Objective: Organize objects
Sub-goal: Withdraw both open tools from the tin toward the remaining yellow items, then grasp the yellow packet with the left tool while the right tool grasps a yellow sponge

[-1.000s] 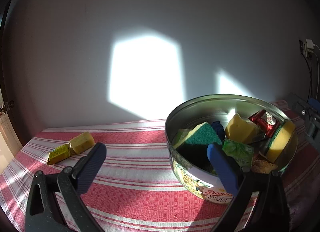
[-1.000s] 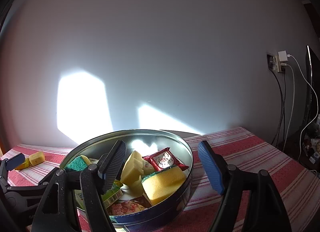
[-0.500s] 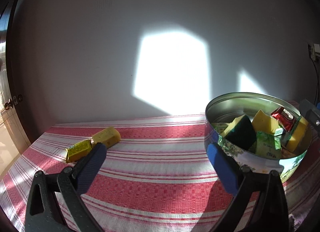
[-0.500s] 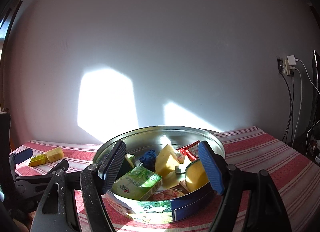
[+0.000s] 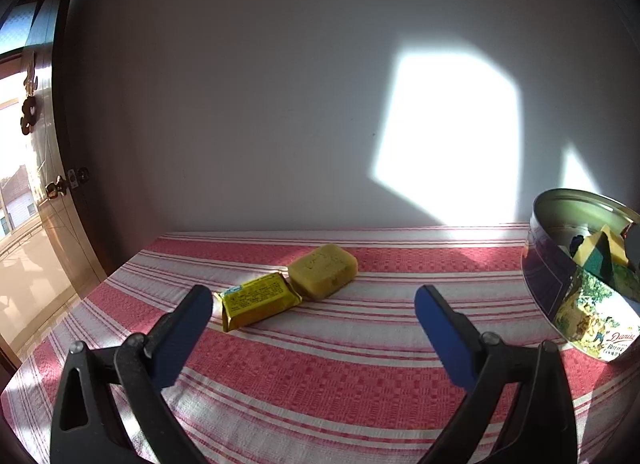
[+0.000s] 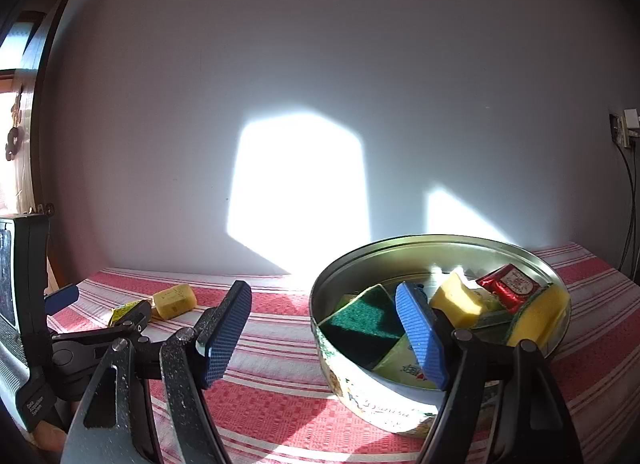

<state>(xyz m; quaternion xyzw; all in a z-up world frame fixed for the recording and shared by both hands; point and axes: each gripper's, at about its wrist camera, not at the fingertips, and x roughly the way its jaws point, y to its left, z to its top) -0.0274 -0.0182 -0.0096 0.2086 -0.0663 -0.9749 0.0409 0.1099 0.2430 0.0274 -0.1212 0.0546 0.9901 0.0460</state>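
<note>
The tin (image 6: 400, 392) sits near the table's right edge, just past my right gripper (image 6: 320, 328), whose fingers stand apart on nothing. My left gripper (image 5: 312, 328) is likewise spread and empty above the striped cloth (image 5: 320, 376). Beyond it, toward the far left corner, a yellow packet (image 5: 258, 300) lies touching a soap bar (image 5: 323, 272).

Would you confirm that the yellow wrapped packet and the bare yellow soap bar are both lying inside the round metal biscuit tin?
Not quite: the yellow wrapped packet and the bare yellow soap bar lie on the red-and-white striped tablecloth, outside the round metal biscuit tin, as the left wrist view shows.
</note>
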